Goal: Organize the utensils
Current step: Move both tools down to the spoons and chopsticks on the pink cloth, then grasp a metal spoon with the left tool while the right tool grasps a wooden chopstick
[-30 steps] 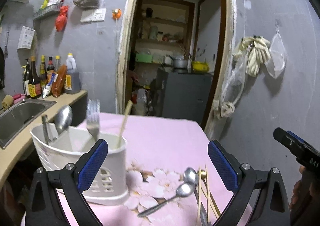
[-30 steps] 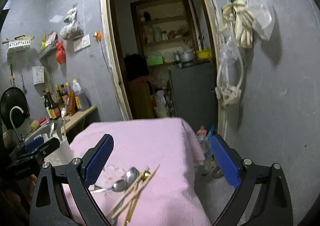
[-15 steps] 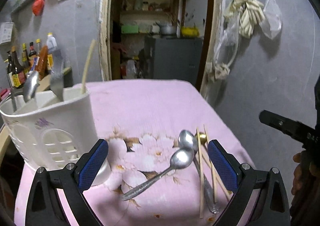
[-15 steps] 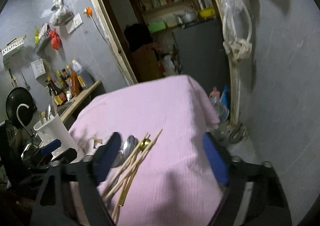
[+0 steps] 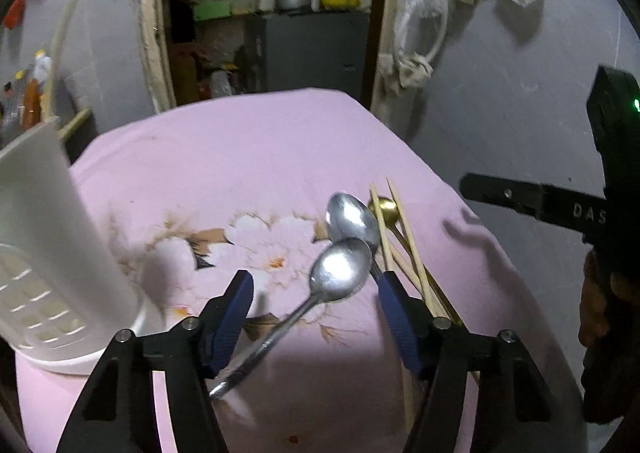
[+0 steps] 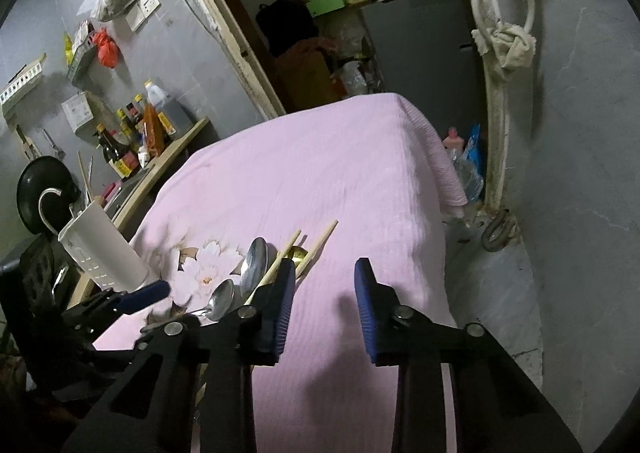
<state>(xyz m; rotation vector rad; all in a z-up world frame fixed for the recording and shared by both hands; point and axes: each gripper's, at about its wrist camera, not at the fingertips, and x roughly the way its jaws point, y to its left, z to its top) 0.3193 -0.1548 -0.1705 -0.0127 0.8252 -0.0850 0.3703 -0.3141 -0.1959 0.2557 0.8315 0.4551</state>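
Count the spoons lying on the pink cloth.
3. One silver spoon lies between the left gripper's open jaws. A second silver spoon sits behind it. A gold spoon lies among the chopsticks, mostly hidden; more may be underneath.

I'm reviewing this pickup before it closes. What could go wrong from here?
The left gripper straddles the near spoon, whose bowl overlaps a second spoon; closing might drag both. Its right finger sits against the chopsticks, so they may scatter. The right gripper hovers close by, beside the same pile, risking a collision.
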